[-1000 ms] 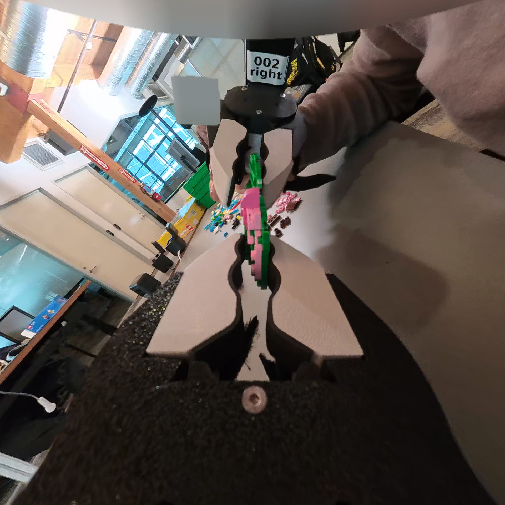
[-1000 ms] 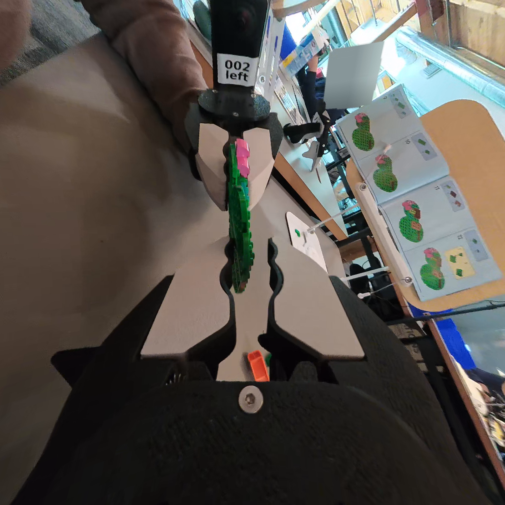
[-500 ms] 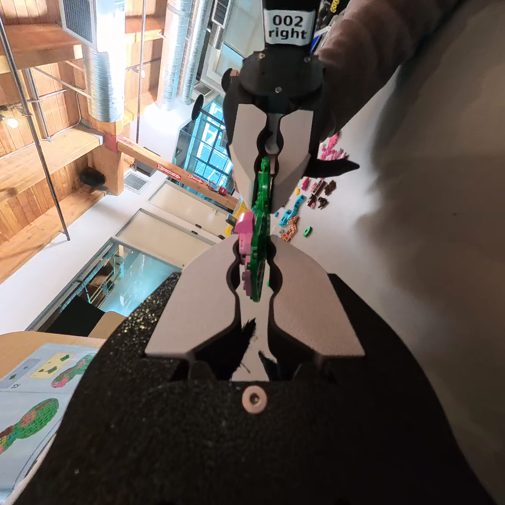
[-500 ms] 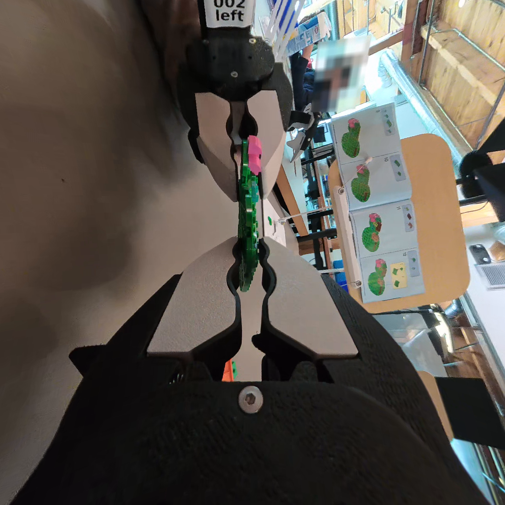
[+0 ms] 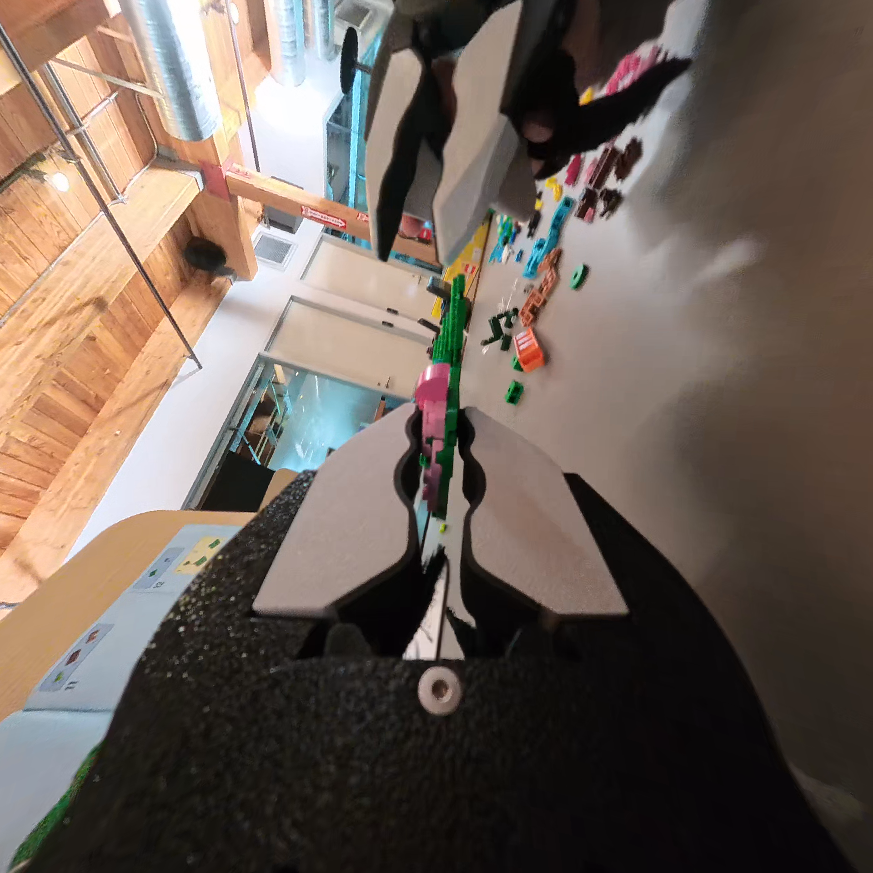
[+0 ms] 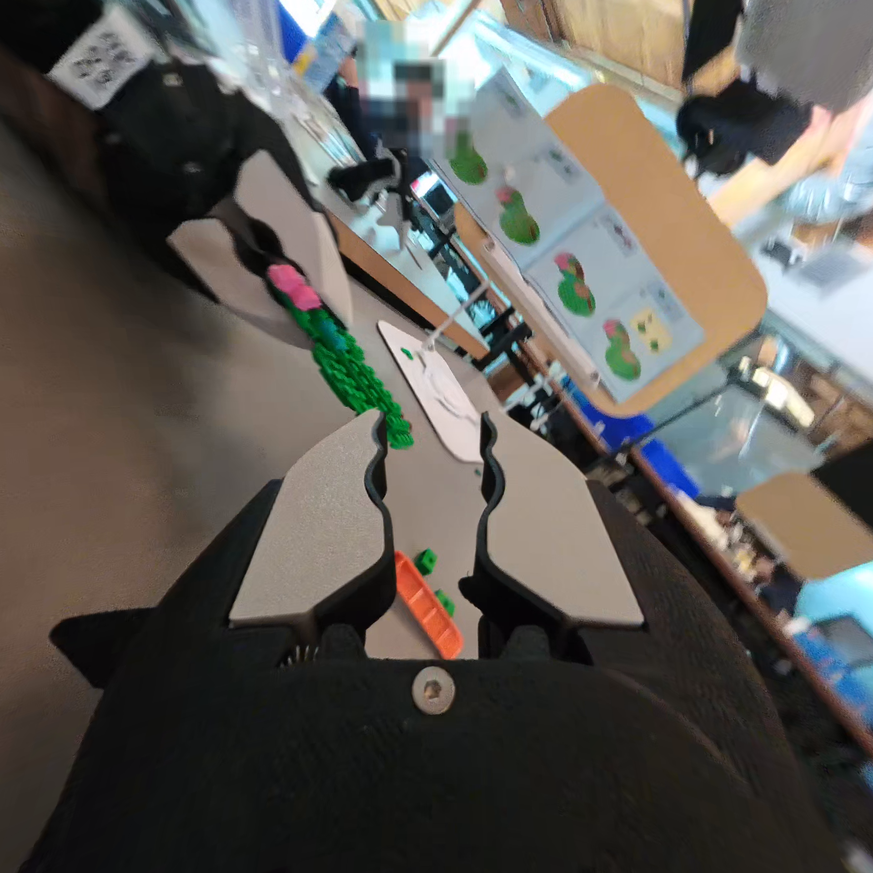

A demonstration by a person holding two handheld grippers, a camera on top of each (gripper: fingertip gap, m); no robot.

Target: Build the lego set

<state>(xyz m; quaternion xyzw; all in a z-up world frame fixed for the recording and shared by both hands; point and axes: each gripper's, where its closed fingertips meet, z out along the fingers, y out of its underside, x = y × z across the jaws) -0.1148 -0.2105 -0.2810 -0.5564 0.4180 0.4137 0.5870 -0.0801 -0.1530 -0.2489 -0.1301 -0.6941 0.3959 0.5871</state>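
While one claw [image 5: 437, 420] grips one green build [image 5: 449, 359], one gapes [image 6: 432, 420].

Both grippers showing grey wavy-edged fingers [image 5: 359, 515], black-lined inside; black grainy housings [image 6: 425, 779] each wearing single silver hex screw [image 6: 433, 689].

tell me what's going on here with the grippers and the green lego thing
A person is building a lego set with two handheld grippers. The left gripper is shut on the flat green and pink lego model, holding it edge-on above the table. The right gripper is open and empty. Loose bricks lie scattered on the table.
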